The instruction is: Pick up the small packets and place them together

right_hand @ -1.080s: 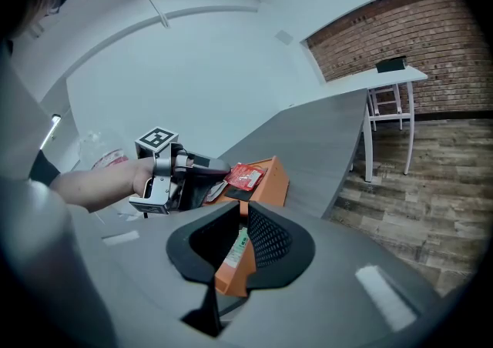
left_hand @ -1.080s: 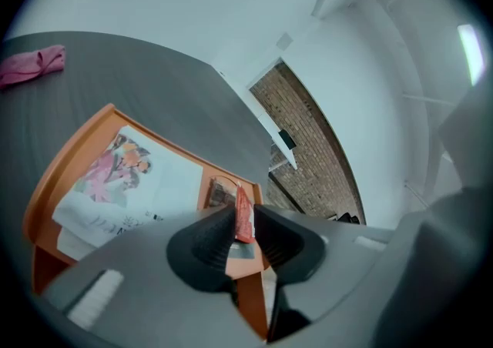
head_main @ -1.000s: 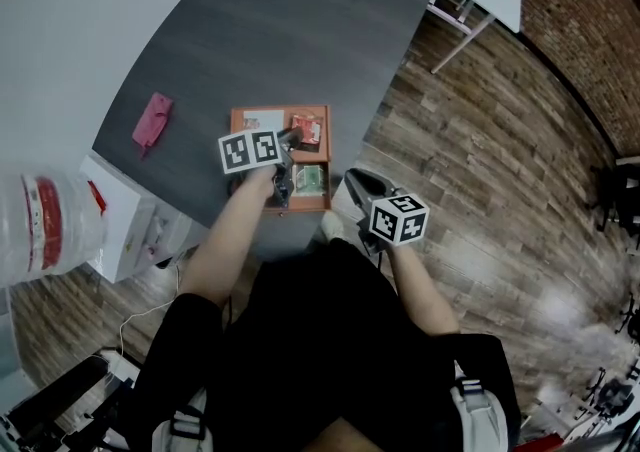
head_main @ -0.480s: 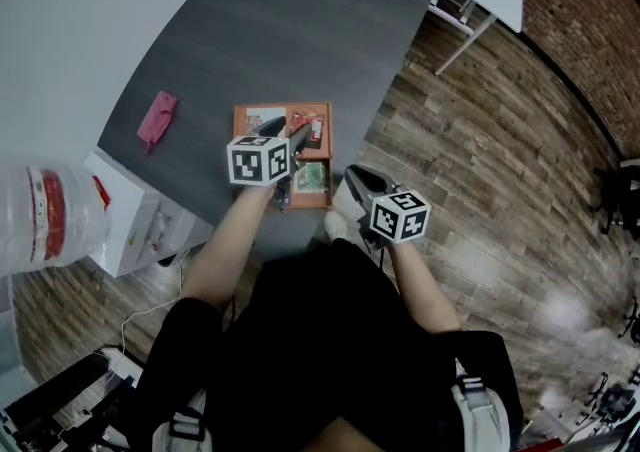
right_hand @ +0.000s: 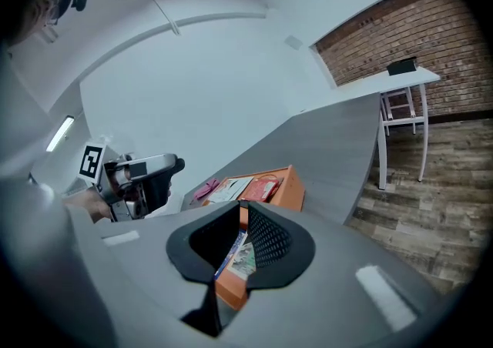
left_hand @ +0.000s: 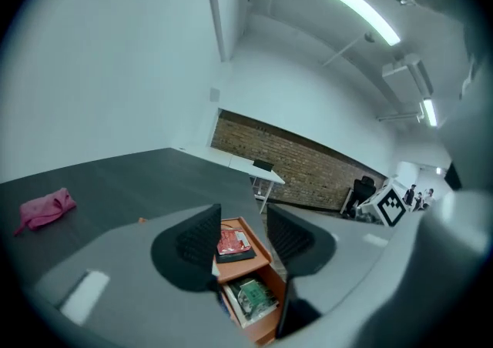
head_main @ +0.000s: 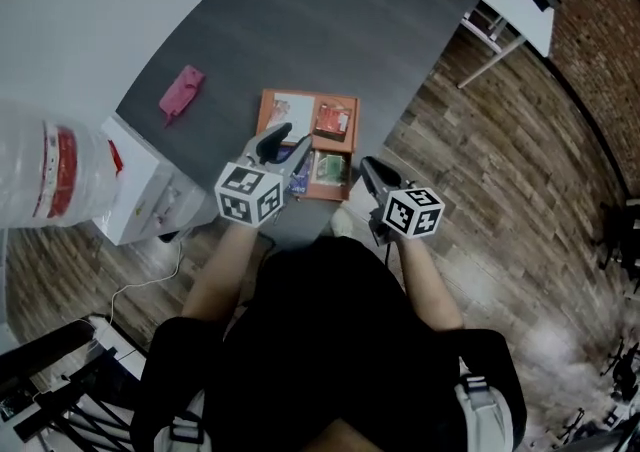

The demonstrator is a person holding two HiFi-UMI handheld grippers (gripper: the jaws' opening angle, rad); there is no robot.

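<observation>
Far L, a pink cloth [head_main: 182, 92] lies well apart from the work, w/ lots of bare table [head_main: 330, 20] between, so there's open room on that side and beyond. L gripper [left_hand: 243, 235] hangs above the near-L part of the orange tray [right_hand: 294, 185]. Its jaws have just been closing in but stand apart, nothing between them. The packets sit in the tray: white packet [head_main: 291, 108] far L, blue packet [head_main: 299, 178] near L and half hidden under the gripper, red packet [head_main: 333, 120] far R, green packet [head_main: 334, 168] near R. Looks like a reach for the next one. Best to come straight down from above, since the tray walls and dividers block a side approach. Jaws should go wide astride one edge of a flat packet, then close slowly so it doesn't slide. R gripper [right_hand: 239, 215], jaws all but pressed together and empty, waits just beside the tray's R rim. The tray sits close to the near table edge w/ floor [head_main: 520, 170] right of it, so any sideways shove risks tipping it off.
</observation>
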